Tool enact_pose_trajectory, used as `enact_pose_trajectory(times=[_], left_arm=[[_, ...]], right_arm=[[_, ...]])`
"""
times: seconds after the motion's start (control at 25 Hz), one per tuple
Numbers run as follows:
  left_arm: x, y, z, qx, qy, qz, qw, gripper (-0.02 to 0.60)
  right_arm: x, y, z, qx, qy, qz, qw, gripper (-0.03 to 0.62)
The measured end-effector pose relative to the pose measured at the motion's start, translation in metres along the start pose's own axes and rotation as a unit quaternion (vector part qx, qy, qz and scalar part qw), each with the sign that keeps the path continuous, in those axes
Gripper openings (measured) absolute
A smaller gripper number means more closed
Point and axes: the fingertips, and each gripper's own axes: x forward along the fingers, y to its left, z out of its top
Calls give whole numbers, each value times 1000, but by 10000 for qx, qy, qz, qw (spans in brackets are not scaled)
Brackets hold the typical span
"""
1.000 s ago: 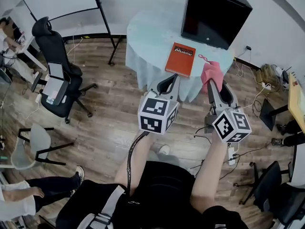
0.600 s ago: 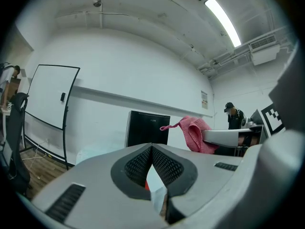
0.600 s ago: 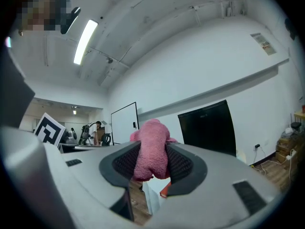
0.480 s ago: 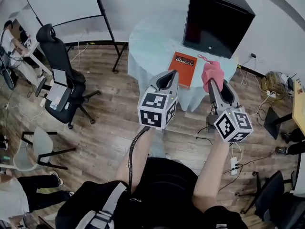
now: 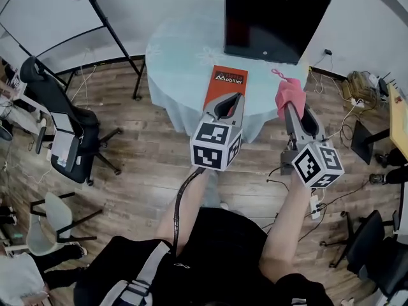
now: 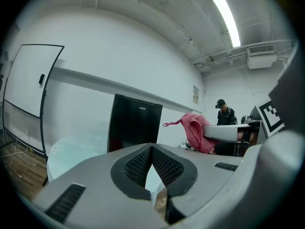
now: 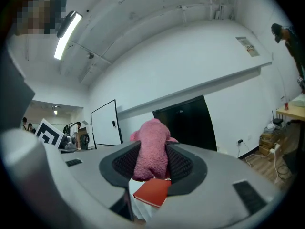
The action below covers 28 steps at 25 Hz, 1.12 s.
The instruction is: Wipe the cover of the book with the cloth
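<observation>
Orange-red book (image 5: 226,85), head view: it lies flat on the round table (image 5: 178,50), which is draped in pale blue. The book sits towards the table edge nearest me, title end away from me.

- Left gripper (image 5: 227,104), same view: its tips overlap the book's near end. I cannot judge whether they touch it.
- Right gripper (image 5: 291,110), same view: it is to the right of the book, by the table edge, with the pink cloth (image 5: 288,93) bunched at its tip.
- Black cabinet (image 5: 274,14): it stands behind the table.
- Office chair (image 5: 60,126): it stands on the wood floor, well off to the left.

Left gripper view: the jaws are closed and the ribbed pads meet at the tip, with nothing between them. The cabinet is straight ahead. The pink cloth hangs from the other gripper at the right.

Right gripper view: the jaws are clamped on the pink cloth, which fills the gap between the pads and bulges above them. A corner of the book shows just below the cloth. A whiteboard (image 7: 106,123) is at the left, and the cabinet is behind the cloth.
</observation>
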Motion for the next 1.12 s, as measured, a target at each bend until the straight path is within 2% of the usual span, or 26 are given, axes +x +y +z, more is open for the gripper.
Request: enact_pose_trajectory(times=[0.36, 0.68, 0.88, 1.0, 1.12], left_arm=[[53, 90, -34, -260, 652, 427, 9966, 12], [95, 169, -49, -632, 880, 675, 9918, 12], [115, 217, -45, -830, 887, 818, 9892, 12], [127, 232, -41, -922, 871, 777, 9889, 12], [143, 234, -41, -928, 917, 568, 9898, 12]], right_arm=[[116, 8, -61, 459, 689, 426, 9957, 161], [206, 16, -92, 519, 1195, 560, 9899, 161], [246, 21, -100, 426, 1426, 532, 9874, 161], [264, 21, -99, 363, 1491, 482, 9870, 161], [278, 20, -99, 314, 1516, 401, 9871, 161]])
